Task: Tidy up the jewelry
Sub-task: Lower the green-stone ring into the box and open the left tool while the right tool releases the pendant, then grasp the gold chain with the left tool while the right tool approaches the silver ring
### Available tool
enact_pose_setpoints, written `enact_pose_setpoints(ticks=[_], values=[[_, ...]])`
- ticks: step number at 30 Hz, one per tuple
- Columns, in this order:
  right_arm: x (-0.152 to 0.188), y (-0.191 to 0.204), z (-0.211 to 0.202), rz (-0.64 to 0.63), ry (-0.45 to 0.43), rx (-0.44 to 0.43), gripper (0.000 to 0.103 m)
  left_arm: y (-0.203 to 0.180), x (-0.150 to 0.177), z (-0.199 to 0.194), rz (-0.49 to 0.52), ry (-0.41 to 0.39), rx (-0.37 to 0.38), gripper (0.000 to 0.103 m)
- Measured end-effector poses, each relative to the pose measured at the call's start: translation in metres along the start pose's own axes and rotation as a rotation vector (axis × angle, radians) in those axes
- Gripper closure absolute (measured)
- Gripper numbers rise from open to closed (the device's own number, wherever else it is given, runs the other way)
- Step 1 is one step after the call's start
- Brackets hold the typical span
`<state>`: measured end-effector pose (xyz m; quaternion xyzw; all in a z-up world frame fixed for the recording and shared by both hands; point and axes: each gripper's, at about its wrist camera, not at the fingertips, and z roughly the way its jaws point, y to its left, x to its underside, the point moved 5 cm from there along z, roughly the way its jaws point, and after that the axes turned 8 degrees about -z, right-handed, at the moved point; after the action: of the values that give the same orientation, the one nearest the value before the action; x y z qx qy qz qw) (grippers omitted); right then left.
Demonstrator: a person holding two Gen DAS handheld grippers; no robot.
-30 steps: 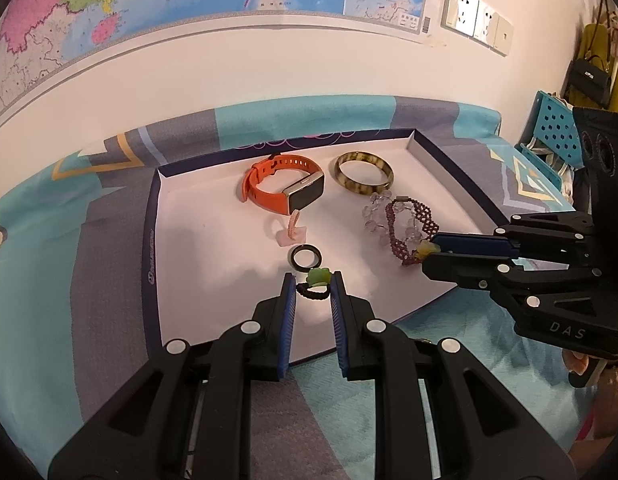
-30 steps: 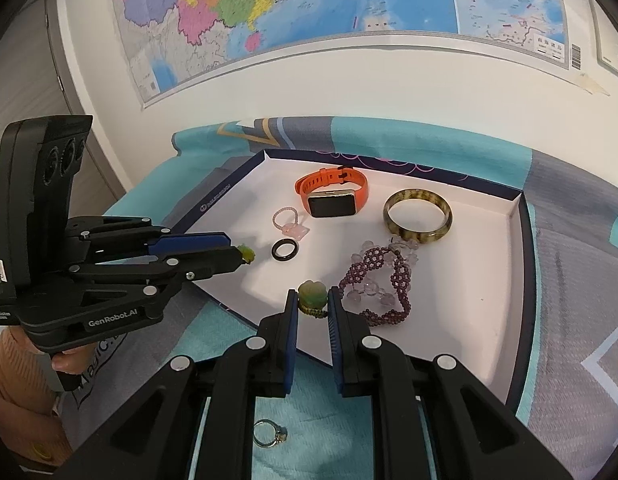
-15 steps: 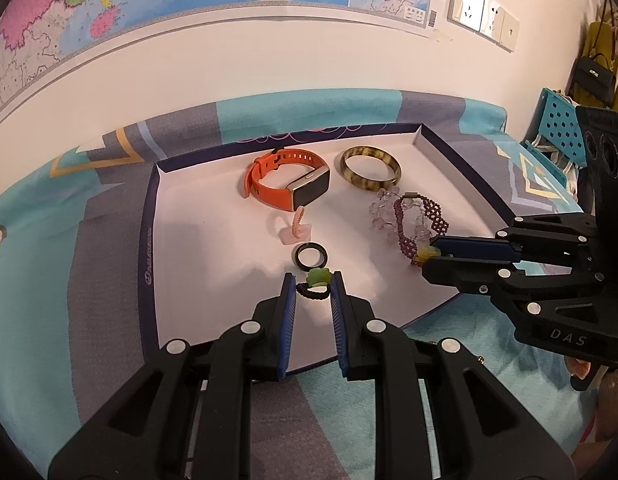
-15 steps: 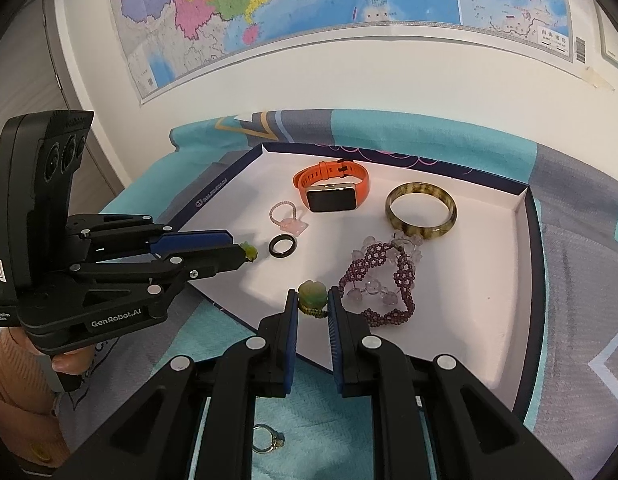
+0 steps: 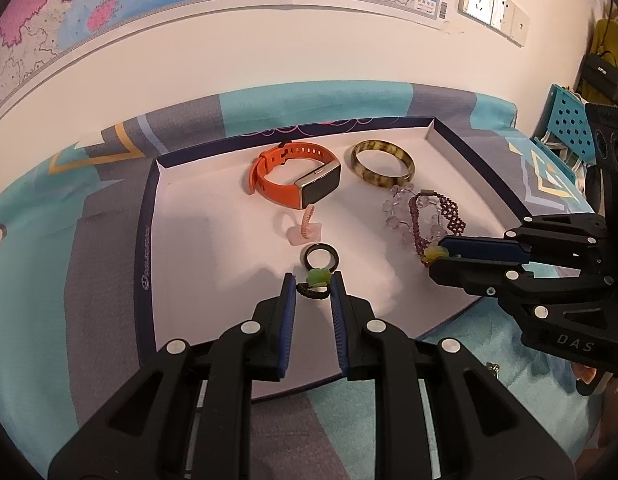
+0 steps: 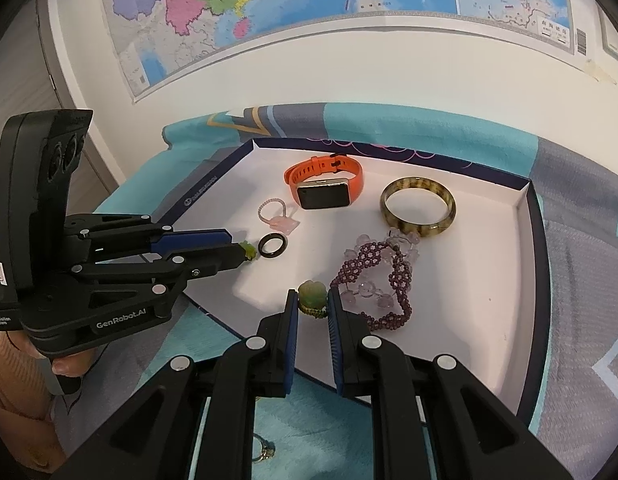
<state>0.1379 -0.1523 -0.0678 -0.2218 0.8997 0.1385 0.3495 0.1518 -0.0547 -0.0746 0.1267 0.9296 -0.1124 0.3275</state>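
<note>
Two small pendants are held above the tray [image 5: 149, 240]: a green pendant [image 5: 318, 278] pinched in the narrow left gripper [image 5: 313, 292], a jade-coloured pendant [image 6: 312, 300] in the right gripper [image 6: 312, 308]. Both are judged light, hard, slippery, and best gripped across the stone, not the cord.

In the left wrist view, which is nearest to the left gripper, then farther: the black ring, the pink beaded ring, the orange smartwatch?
1. Black ring: lies on the white tray just beyond the left gripper.
2. Pink beaded ring: behind it, mid-tray.
3. Orange smartwatch: farthest, near the tray's back wall.
</note>
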Motion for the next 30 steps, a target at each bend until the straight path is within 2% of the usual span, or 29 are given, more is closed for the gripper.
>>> enact_pose_setpoints(ticks=[14,15,17,21,22,23,30], values=[[-0.002,-0.004,0.009,0.006,0.012,0.031,0.089,-0.002,-0.003,0.015,0.003,0.027,-0.006,0.083],[-0.002,-0.005,0.009,0.009,0.013,0.031,0.089,-0.002,-0.003,0.016,0.000,0.031,-0.004,0.082],[0.000,-0.006,0.008,0.013,0.013,0.037,0.088,0.000,-0.002,0.015,-0.004,0.025,-0.011,0.065],[0.000,-0.007,0.002,0.024,-0.007,0.037,0.087,-0.001,-0.003,0.003,0.008,-0.017,-0.017,0.054],[0.000,-0.008,-0.002,0.027,-0.020,0.043,0.082,-0.002,-0.003,-0.001,0.011,-0.029,-0.016,0.049],[-0.001,-0.009,-0.004,0.030,-0.026,0.045,0.077,-0.002,-0.003,-0.005,0.013,-0.038,-0.015,0.048],[0.006,-0.010,-0.028,0.050,-0.068,0.034,0.076,-0.009,0.007,-0.036,0.040,-0.093,0.012,0.048]])
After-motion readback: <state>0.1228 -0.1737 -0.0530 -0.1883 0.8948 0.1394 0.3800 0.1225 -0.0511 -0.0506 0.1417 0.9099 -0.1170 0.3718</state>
